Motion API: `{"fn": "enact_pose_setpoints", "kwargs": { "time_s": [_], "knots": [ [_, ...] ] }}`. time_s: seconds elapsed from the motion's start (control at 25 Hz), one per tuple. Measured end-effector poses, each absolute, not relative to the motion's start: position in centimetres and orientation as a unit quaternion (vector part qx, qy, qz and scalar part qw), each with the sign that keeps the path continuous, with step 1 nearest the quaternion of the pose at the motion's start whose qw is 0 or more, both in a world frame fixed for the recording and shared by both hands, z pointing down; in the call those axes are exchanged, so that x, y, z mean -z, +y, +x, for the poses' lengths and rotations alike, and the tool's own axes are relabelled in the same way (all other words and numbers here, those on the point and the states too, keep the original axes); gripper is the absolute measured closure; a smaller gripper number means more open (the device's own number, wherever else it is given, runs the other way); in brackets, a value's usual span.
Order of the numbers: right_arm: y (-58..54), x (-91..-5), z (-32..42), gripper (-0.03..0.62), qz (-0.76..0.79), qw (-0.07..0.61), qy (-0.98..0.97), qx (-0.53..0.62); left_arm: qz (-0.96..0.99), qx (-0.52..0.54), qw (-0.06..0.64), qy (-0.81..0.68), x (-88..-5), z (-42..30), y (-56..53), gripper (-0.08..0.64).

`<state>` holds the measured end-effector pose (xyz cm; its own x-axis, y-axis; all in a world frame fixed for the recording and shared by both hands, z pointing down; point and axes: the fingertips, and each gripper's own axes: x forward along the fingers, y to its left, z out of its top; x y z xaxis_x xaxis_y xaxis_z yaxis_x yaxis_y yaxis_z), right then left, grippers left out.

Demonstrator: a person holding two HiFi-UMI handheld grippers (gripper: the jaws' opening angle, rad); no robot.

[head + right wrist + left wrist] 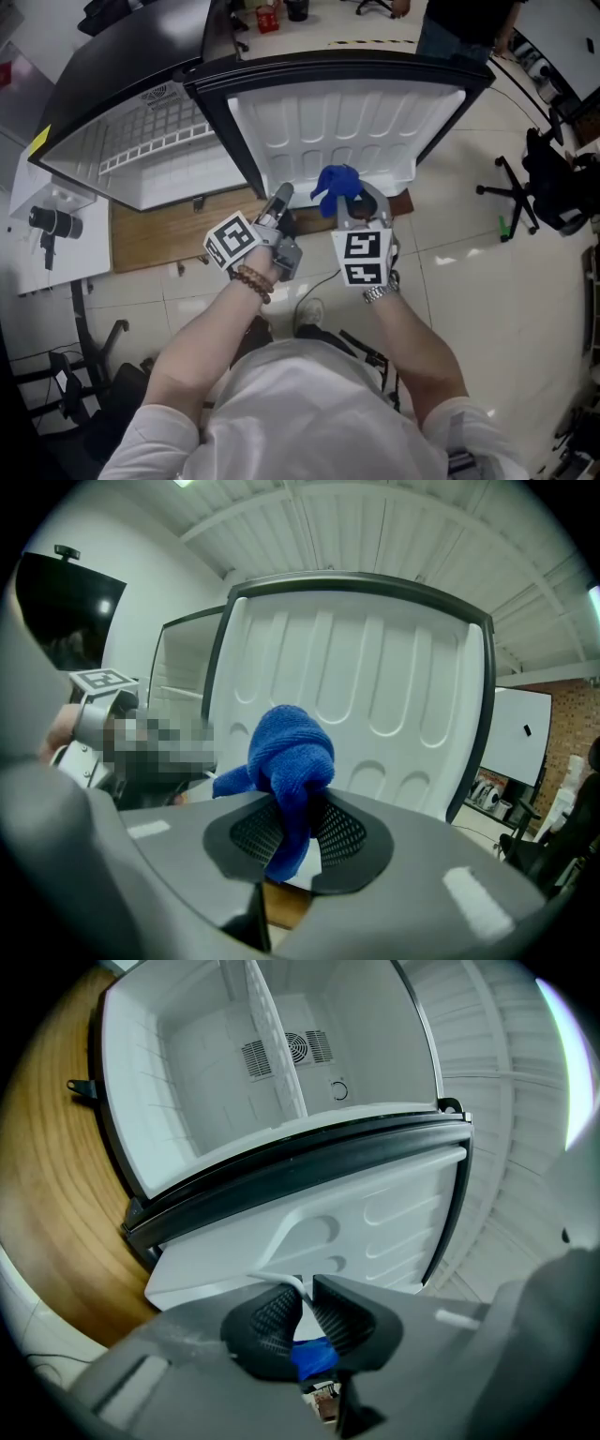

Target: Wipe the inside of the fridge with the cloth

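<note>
White short-sleeve tee (309,412); brown bead bracelet (253,279) L wrist, metal watch (379,293) R. Grey left gripper (281,197) & right gripper (352,204), b/w marker cubes (364,258), black textured pads (272,1321).

The place is read as an office or lab workroom rather than a home. A pale tiled floor (487,281) is seen throughout the head view, and a wheeled office chair (511,202) is found at its right edge. At the left, a camera (54,223) is mounted on a white stand. A small fridge (347,122) is set on a wooden board (159,230) laid on the floor. In the right gripper view, a whiteboard (518,735) and a brick wall (562,719) are shown at the right, under a ribbed ceiling (375,527).
</note>
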<state>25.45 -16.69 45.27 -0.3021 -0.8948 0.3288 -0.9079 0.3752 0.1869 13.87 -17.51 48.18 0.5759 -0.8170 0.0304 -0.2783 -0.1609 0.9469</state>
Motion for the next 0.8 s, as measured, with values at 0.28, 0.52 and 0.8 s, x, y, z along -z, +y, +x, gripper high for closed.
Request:
{"fn": "enact_pose_setpoints", "kwargs": {
  "time_s": [0.28,0.52,0.8],
  "knots": [
    [-17.2,-45.4,29.8,0.522,0.588,0.196,-0.784,-0.020,0.717,0.257,0.525,-0.381,-48.2,13.9,-17.4,0.528],
    [-17.9,-45.6,33.4,0.522,0.615,0.197,-0.763,-0.026,0.715,0.258,0.527,-0.381,-48.3,13.9,-17.4,0.529],
    [-18.5,-45.8,37.5,0.522,0.642,0.202,-0.739,-0.031,0.713,0.256,0.529,-0.382,-48.4,14.0,-17.2,0.529]
  ]
}}
